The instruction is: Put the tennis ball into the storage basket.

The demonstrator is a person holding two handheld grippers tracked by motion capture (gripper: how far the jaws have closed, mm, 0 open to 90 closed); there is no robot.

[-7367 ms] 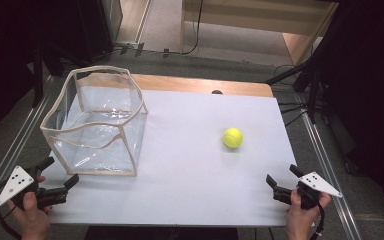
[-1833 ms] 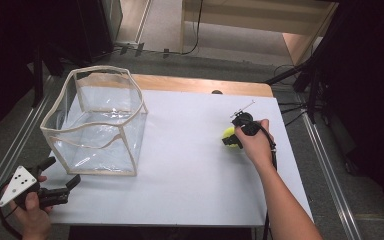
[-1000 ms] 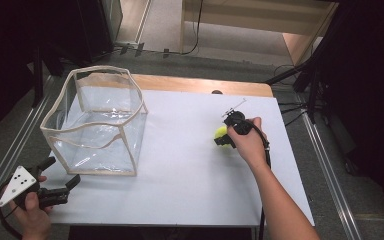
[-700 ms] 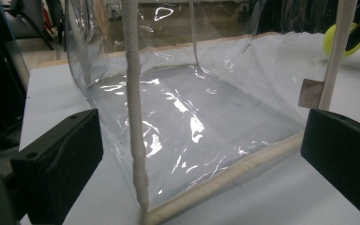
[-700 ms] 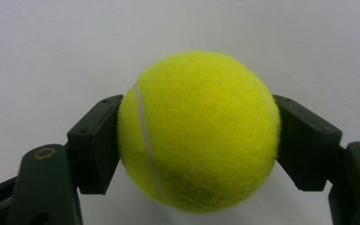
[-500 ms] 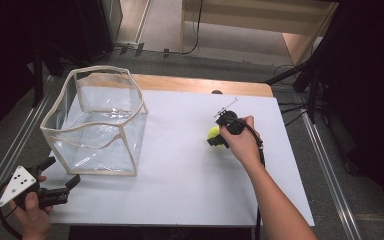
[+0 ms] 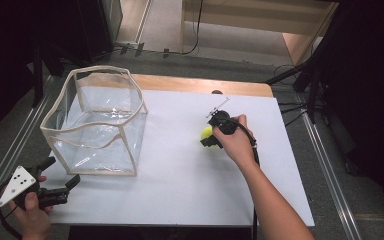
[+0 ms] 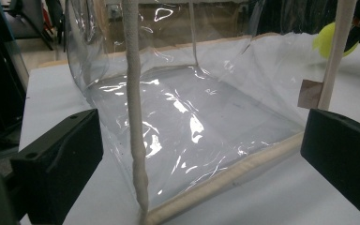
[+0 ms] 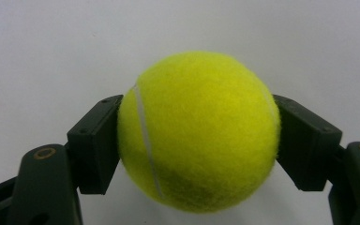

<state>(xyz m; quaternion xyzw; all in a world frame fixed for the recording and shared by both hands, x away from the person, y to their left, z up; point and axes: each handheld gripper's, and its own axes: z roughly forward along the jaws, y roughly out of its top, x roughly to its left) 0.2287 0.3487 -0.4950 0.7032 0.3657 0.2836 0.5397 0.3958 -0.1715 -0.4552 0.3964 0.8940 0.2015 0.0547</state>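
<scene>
A yellow tennis ball (image 9: 197, 131) sits squeezed between the two black jaws of my right gripper (image 9: 198, 140), which is shut on it above the white table. From above, the ball (image 7: 206, 133) peeks out at the left of that gripper (image 7: 211, 137), right of the table's middle. A clear plastic box (image 7: 97, 122) with cream piping stands open-topped at the left. My left gripper (image 7: 62, 175) rests near the front left corner, jaws wide apart, empty. In the left gripper view the box (image 8: 187, 117) stands just beyond the gripper (image 8: 201, 154), and the ball (image 8: 330, 40) shows through its wall.
The white table top (image 7: 180, 190) has bare room between the box and the ball and along the front. A wooden strip (image 7: 200, 85) runs along the far edge. Metal rails (image 7: 325, 165) flank both sides, with cables and stands on the floor behind.
My right gripper has carried the ball leftward across the table, toward the box. The left gripper has stayed where it was.
</scene>
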